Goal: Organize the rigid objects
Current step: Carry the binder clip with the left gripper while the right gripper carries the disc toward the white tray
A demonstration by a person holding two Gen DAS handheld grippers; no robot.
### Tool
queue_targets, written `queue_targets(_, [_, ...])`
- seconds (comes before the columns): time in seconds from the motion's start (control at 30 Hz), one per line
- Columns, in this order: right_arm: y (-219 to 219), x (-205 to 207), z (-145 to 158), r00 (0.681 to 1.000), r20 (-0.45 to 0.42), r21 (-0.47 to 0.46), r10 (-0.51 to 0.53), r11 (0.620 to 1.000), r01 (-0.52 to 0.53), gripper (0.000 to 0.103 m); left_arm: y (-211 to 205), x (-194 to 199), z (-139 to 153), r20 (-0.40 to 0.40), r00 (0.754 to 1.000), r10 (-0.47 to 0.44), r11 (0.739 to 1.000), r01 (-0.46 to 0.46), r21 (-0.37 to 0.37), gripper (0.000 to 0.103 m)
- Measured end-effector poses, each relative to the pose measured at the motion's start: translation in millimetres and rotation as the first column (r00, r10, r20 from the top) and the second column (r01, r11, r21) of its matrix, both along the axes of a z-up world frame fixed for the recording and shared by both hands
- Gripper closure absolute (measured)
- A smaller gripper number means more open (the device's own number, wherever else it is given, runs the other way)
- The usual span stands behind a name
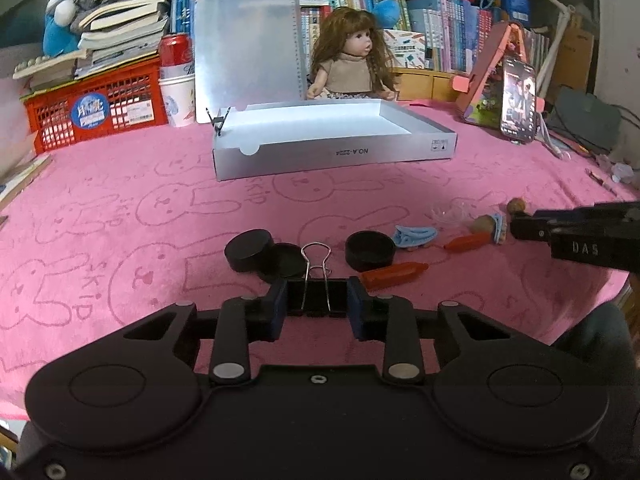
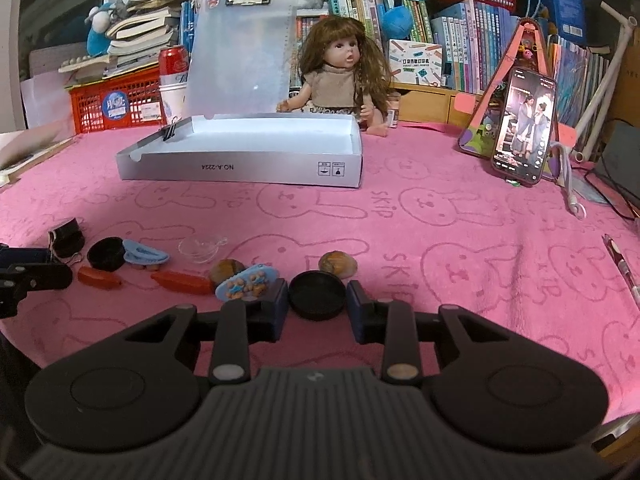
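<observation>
Two claws: yours, both low over the pink cloth.
Left claw: clamped on a black binder clip, wire handles pointing away from you.
Right claw: pads against a black round lid, gripping it.
Box: white, open, well ahead of both claws.
Loose items: caps, orange pieces, blue clips between the claws.
</observation>
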State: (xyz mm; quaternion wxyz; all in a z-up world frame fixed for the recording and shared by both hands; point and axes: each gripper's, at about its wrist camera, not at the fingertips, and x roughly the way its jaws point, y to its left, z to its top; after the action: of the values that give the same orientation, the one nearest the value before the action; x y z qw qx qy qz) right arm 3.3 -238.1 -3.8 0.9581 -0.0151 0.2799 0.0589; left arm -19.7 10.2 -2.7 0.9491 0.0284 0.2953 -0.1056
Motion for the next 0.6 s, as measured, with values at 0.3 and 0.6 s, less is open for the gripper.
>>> queue_targets(0.3, [0.3,-0.3,23.1,1.000,-0.013,0.066,0.006,0.998,-0.005,0.067,5.5,3.8,31.5,0.003,1.000,0.026,0.998,-0.026,-0.065,0.073])
queue_targets(0.6, [7.0,25.2,45.2,0.999,-0.037,0.099,0.017,0.995,-0.013,0.067,5.4,41.6,61.4,-0.017,0.999,0.029,0.995,-0.030,-0.093,0.073])
